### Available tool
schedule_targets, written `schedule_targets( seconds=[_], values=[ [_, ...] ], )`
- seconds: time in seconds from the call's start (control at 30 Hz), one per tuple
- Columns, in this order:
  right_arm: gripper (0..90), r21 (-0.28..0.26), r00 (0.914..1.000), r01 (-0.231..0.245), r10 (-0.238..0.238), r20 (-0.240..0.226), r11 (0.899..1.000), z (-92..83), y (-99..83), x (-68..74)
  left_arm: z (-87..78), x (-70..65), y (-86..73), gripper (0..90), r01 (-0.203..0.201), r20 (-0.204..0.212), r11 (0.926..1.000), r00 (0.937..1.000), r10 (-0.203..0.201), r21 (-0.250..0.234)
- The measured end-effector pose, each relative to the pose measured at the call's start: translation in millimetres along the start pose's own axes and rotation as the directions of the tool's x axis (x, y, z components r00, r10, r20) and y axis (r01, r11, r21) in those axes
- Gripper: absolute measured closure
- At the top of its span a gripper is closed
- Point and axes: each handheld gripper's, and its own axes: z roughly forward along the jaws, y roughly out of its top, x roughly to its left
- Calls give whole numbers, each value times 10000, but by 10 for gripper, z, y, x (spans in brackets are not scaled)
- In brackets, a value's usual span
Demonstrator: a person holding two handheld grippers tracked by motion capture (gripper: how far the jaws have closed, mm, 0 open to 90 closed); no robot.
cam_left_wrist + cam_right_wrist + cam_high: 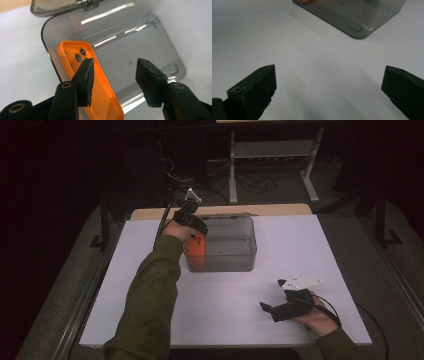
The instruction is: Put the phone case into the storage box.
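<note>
On my high view the left gripper (196, 236) hangs over the left end of the smoky clear box (243, 251) at centre frame, jaws apart with nothing between them. In the left gripper view an orange phone case (100, 92) leans against the box's left wall (camera holes toward the upper left). The right gripper (272, 301) rests low at lower right on the white table (150, 270), jaws spread wide and empty.
</note>
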Motion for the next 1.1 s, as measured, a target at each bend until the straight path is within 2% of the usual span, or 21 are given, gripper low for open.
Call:
schedule_targets(
  seconds=[0.2, 0.27, 0.37, 0.43, 0.6, 0.87, 0.93, 0.97, 1.07, 1.1],
  values=[
    [0, 44, 10000, 45, -45, 38, 10000, 11, -1, 4, -45, 30, -31, 370, -518, 505, 9981, 9973, 533, -321],
    [0, 56, 10000, 54, -54, 59, 10000, 16, 3, 6, -66, 30, -45, 356, -827, 618, 9951, 9944, 860, -541],
    [0, 128, 9999, 90, -91, 97, 9999, 22, 6, 14, -95, 34, -69, 328, -1013, 838, 9911, 9906, 1085, -867],
    [0, 127, 9998, 123, -125, 126, 9998, 26, 6, 17, -107, 31, -92, 283, -1263, 1006, 9872, 9856, 1360, -971],
    [0, 234, 9996, 219, -223, 179, 9995, 35, 4, 15, -149, 2, -150, 224, -1808, 1067, 9749, 9750, 1951, -1301],
    [0, 284, 9992, 315, -321, 239, 9991, 41, 9, 22, -226, 1, -243, 129, -2303, 1174, 9547, 9599, 2547, -1886],
    [0, 317, 9992, 316, -323, 221, 9990, 45, 13, 21, -224, -2, -269, 118, -2396, 1126, 9516, 9579, 2640, -1928],
    [0, 331, 9992, 316, -325, 241, 9990, 46, 14, 21, -223, -1, -283, 87, -2494, 1116, 9473, 9549, 2750, -2011],
    [0, 379, 9990, 342, -352, 265, 9987, 50, 12, 19, -227, 0, -328, 0, -2594, 1084, 9399, 9514, 2882, -2219],
    [0, 375, 9990, 343, -353, 262, 9987, 51, 12, 21, -233, 3, -344, 0, -2642, 1087, 9378, 9497, 2937, -2254]
  ],
)
